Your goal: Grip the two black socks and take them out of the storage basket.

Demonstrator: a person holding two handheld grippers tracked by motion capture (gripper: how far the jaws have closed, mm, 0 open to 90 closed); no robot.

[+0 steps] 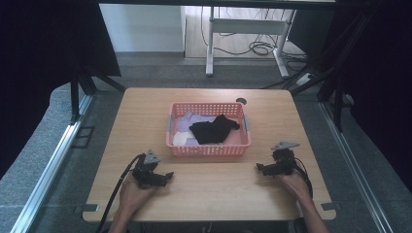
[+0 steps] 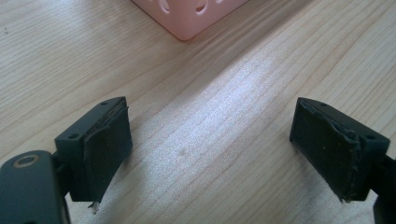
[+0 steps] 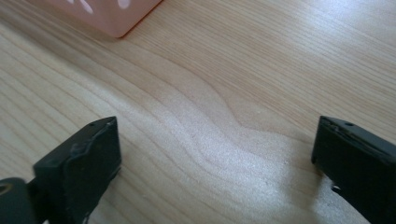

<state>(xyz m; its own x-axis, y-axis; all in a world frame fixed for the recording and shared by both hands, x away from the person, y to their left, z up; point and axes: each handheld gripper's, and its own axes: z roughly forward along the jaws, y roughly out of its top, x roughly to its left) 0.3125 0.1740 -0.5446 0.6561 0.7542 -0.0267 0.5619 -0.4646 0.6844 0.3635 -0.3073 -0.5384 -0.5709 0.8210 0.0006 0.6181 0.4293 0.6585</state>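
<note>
From the high view, the pink perforated plastic basket (image 1: 209, 145) sits mid-way across the light wooden desk (image 1: 209, 189), holding a crumpled black garment (image 1: 213, 130) atop pale lilac and white cloths (image 1: 187, 124). The left tongs (image 1: 167, 175) and right tongs (image 1: 259, 168) rest near the desk's front edge, well apart from each other. The gripper views add what that one lacks: each pair's jaws stand wide apart over bare wood, a basket corner (image 2: 189, 16) beyond.
</note>
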